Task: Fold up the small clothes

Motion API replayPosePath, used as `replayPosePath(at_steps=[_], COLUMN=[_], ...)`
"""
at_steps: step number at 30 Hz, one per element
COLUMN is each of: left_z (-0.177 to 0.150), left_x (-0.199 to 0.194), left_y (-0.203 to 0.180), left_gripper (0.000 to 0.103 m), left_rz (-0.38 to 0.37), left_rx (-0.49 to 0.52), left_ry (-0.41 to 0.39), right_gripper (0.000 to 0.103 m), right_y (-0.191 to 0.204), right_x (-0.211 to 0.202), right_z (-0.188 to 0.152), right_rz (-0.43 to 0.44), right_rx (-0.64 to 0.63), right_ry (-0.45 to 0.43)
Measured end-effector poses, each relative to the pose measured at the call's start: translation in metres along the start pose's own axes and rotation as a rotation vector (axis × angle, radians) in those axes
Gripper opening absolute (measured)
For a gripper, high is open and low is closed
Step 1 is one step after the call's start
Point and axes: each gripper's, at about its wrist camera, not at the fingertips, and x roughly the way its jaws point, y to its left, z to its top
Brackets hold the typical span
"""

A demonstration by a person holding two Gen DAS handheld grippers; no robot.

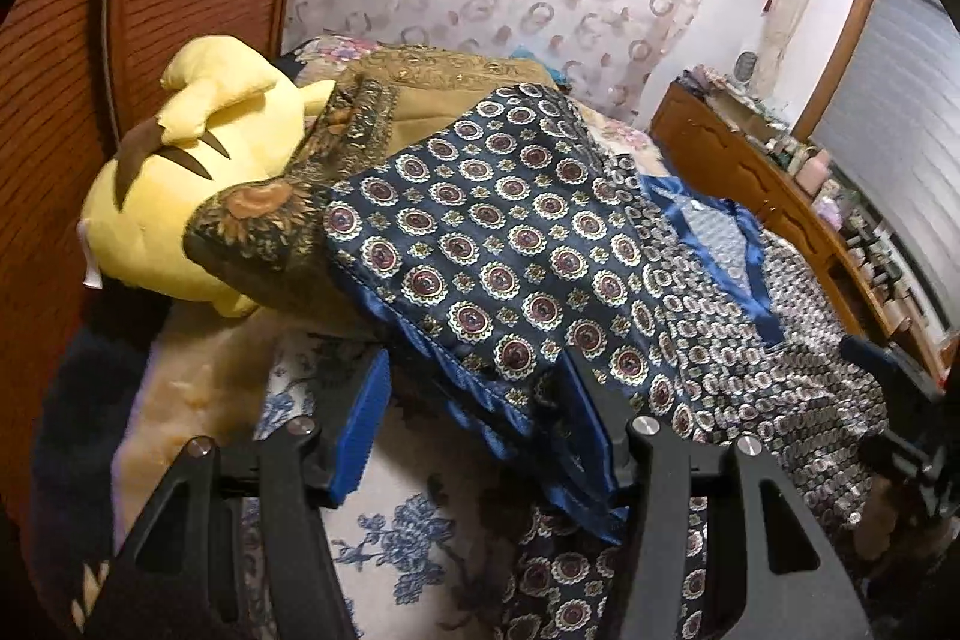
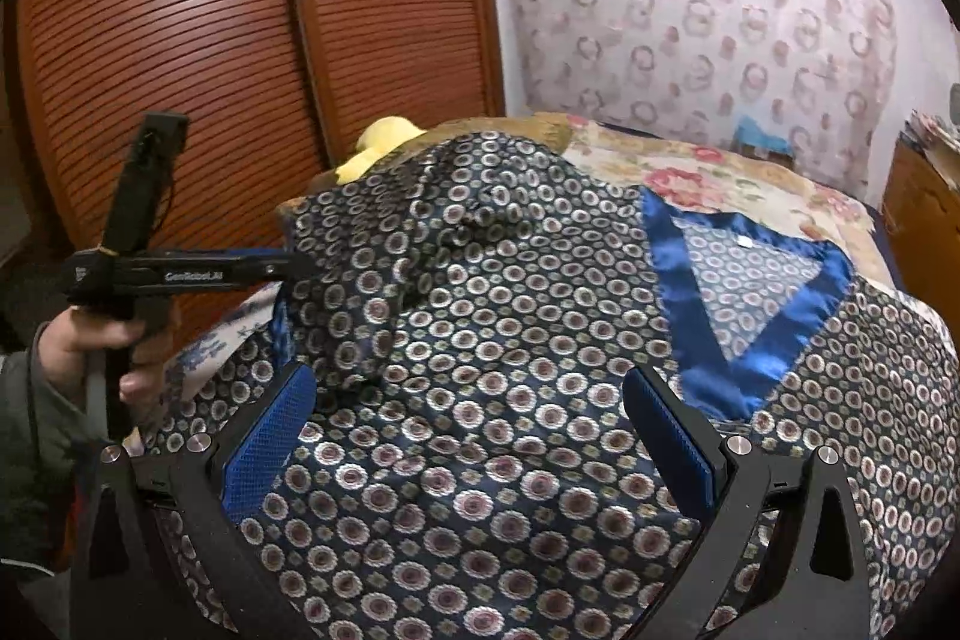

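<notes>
A dark blue satin top [image 2: 510,340] with ring medallions and a bright blue V neckline [image 2: 744,304] lies spread on the bed. It also shows in the left wrist view [image 1: 510,256], where one side is lifted and draped. My left gripper [image 1: 480,418] is open, its jaws wide apart on either side of the blue-trimmed edge [image 1: 480,400]. The left gripper also shows in the right wrist view [image 2: 282,268], at the top's left edge. My right gripper [image 2: 468,424] is open, jaws wide apart just above the cloth's front part, holding nothing.
A yellow plush toy [image 1: 180,172] and a brown patterned cushion [image 1: 384,100] lie at the bed's left, next to the wooden wardrobe doors [image 2: 240,40]. A floral bedspread [image 2: 690,172] covers the bed. A wooden shelf with clutter [image 1: 780,172] stands on the right.
</notes>
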Motion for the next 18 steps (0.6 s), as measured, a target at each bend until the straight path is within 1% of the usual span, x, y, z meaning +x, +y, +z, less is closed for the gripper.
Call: replayPosePath(at_steps=[1, 2, 3, 4, 5, 7, 9, 12, 18], left_z=[0.001, 0.002, 0.002, 0.003, 0.004, 0.007, 0.013, 0.028, 0.059], left_x=[0.001, 0.000, -0.001, -0.004, -0.007, -0.012, -0.018, -0.020, -0.014], left_y=[0.002, 0.002, 0.001, 0.000, -0.003, -0.008, -0.015, -0.027, -0.067], left_gripper=[0.041, 0.028, 0.021, 0.009, 0.004, 0.001, 0.000, 0.000, 0.000], left_rz=[-0.011, -0.012, -0.003, 0.007, 0.014, 0.017, 0.012, 0.005, -0.021], left_rx=[-0.012, -0.012, -0.002, 0.016, 0.034, 0.057, 0.076, 0.107, 0.202], left_ry=[0.002, 0.002, -0.001, -0.008, -0.022, -0.044, -0.073, -0.090, -0.111], right_gripper=[0.103, 0.103, 0.103, 0.103, 0.103, 0.103, 0.103, 0.103, 0.103], right_y=[0.001, 0.002, 0.003, 0.004, 0.004, 0.003, 0.001, -0.003, -0.017], right_x=[0.002, 0.004, 0.005, 0.006, 0.007, 0.009, 0.009, 0.007, -0.007], right_z=[0.000, -0.001, -0.002, -0.003, -0.004, -0.006, -0.007, -0.008, -0.007], right_rz=[0.004, 0.007, 0.009, 0.012, 0.014, 0.018, 0.018, 0.017, -0.007], right_rx=[-0.002, -0.004, -0.006, -0.006, -0.004, 0.002, 0.010, 0.021, 0.044], right_ry=[0.004, 0.008, 0.011, 0.014, 0.017, 0.022, 0.023, 0.019, -0.010])
